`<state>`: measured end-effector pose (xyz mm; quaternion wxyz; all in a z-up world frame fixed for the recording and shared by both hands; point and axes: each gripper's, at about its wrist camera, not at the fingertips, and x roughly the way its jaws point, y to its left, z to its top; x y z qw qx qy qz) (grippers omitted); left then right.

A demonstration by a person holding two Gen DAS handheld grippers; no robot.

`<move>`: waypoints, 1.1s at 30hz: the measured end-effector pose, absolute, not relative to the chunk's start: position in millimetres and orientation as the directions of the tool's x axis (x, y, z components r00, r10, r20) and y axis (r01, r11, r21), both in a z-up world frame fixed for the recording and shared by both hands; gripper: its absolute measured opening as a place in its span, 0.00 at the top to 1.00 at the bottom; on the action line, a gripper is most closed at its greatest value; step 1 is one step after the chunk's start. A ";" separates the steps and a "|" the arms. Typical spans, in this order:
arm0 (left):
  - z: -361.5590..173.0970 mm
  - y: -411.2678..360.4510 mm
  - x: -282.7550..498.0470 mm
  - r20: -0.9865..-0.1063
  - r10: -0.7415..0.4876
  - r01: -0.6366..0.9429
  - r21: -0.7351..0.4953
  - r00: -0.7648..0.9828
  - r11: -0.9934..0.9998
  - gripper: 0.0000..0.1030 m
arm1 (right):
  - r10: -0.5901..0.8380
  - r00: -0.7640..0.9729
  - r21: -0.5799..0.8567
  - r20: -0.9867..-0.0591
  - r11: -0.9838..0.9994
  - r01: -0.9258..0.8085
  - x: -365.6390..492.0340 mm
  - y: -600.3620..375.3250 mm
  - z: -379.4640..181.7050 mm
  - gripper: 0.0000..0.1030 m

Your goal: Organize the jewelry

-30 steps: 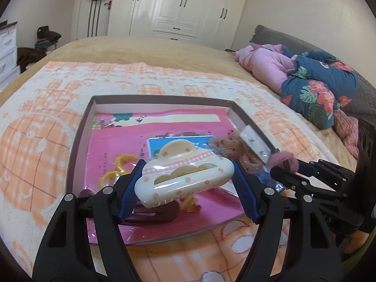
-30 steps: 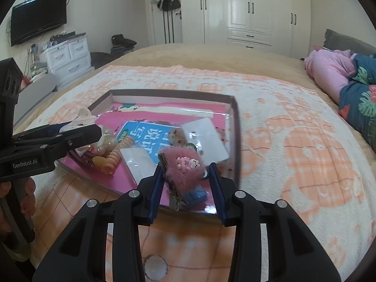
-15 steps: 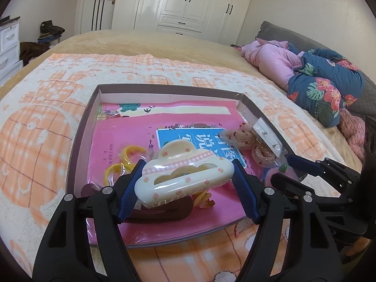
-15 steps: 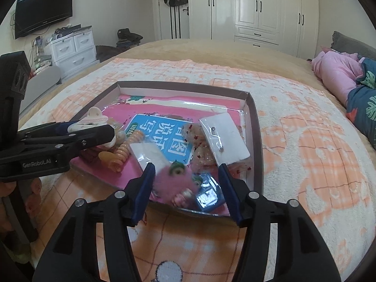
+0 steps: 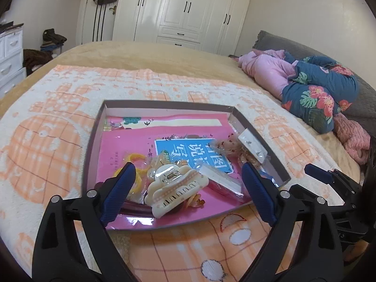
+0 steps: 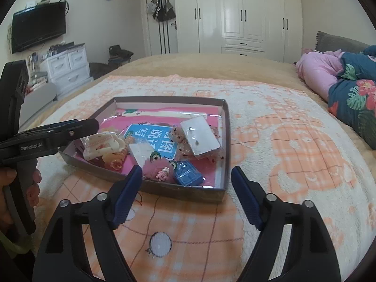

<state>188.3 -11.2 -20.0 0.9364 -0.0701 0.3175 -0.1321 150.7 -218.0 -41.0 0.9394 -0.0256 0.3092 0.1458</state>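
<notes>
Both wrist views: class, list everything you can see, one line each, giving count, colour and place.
Tray: one, grey-brown, on the blanket.
Blanket: one, orange and cream, over the bed.
Claw clip: one, cream, near left of tray.
Fluffy clip: one, pink, near edge of tray.
Blue case: one, beside the fluffy clip.
Earring card: one, white, right side of tray.
Pink book: one, lining the tray.
Bedding pile: pink and blue floral, right.
Wardrobe: white, back wall.
Television: one, black, left wall.
Left gripper: black, blue pads, open.
Right gripper: same, open.
</notes>
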 end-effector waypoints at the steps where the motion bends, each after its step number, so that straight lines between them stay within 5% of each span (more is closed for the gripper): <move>1: -17.1 -11.2 184.5 -0.571 -0.292 0.204 -0.216 0.767 0.955 0.18 | 0.259 0.771 0.046 -0.582 0.957 -0.286 147.4 -220.0 -39.3 0.23; 14: -1.2 -14.9 133.1 -0.539 -0.259 0.205 -0.159 0.802 0.966 0.11 | 0.255 0.831 0.037 -0.495 0.961 -0.273 112.4 -231.3 -17.2 0.09; 33: -7.1 -7.6 90.2 -0.512 -0.188 0.147 -0.119 0.838 0.982 0.11 | 0.238 0.875 0.033 -0.422 0.968 -0.248 74.2 -232.0 -8.4 0.06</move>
